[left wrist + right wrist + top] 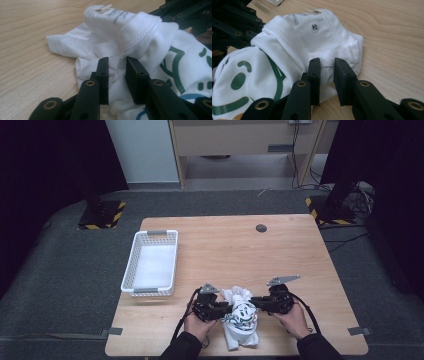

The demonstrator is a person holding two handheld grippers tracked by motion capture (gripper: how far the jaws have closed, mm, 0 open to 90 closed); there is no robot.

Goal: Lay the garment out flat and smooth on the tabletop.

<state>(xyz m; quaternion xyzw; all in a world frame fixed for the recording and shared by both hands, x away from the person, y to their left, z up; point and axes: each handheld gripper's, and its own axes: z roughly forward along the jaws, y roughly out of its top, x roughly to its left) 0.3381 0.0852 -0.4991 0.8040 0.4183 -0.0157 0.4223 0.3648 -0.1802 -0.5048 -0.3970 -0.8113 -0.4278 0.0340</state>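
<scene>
A crumpled white T-shirt [242,319] with a green and blue print lies near the front edge of the wooden table [240,250]. My left gripper [226,309] comes at it from the left, my right gripper [255,304] from the right. In the left gripper view the two black jaws [117,67] pinch a fold of the shirt [140,32] just below its ribbed collar. The right gripper [327,67] has its jaws closed on the hem side of the shirt [287,47], by a small round sticker. A hand holds each gripper.
A white slatted basket [156,233] with a white lining stands at the table's left side. A small dark round hole [261,228] sits near the far edge. Grey carpet surrounds the table, with black stands and cables beyond.
</scene>
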